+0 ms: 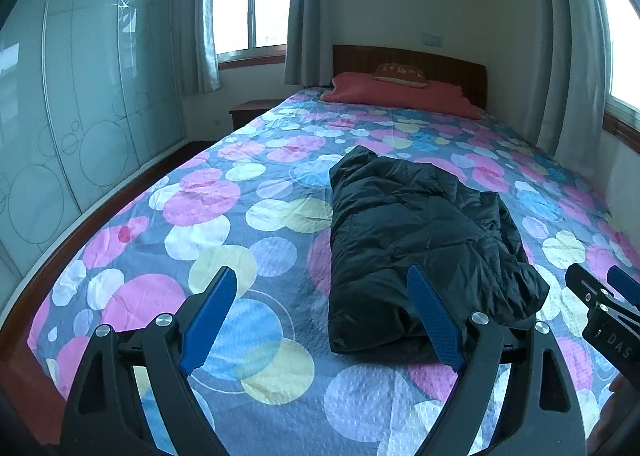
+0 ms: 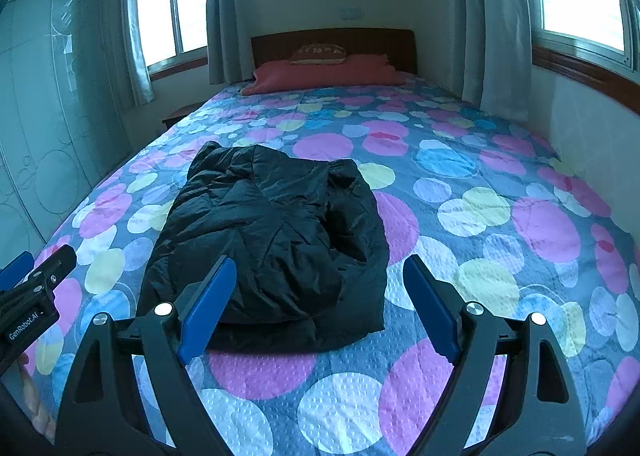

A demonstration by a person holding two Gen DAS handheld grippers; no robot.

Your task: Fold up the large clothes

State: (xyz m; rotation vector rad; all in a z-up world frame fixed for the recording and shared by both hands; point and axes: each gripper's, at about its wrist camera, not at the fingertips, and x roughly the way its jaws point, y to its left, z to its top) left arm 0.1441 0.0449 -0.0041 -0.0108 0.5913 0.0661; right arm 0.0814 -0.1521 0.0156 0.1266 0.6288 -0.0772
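Hovering above the near end of the bed, the left claw (image 1: pixel 320 312) has its blue pads spread wide with nothing between them but air; its right pad (image 1: pixel 434 316) overlaps the near-left corner of the jacket in the left wrist view, though it looks to be above the fabric, not on it. The right claw (image 2: pixel 320 306) is likewise spread apart and empty, its left pad (image 2: pixel 208 306) over the jacket's near edge, its other pad over bare bedspread. Each claw shows at the edge of the other's view, so the two hang side by side and close together.

The black puffy jacket (image 2: pixel 272 240) lies on the spotted bedspread (image 2: pixel 500 216) just ahead of both claws, already gathered into a thick, roughly rectangular bundle. Its long axis runs away from the claws, toward the headboard (image 2: pixel 332 44) and the red pillow (image 2: pixel 320 76). It sits ahead and to the right of the left claw, ahead and to the left of the right claw, so it lies between them; neither is clearly nearer. My judgement: any further fold would bring the near edge forward along that axis, or the far end back, each claw taking the corner on its own side.

Beyond stand a frosted wardrobe (image 1: pixel 80 96) and curtained windows (image 1: pixel 252 0).
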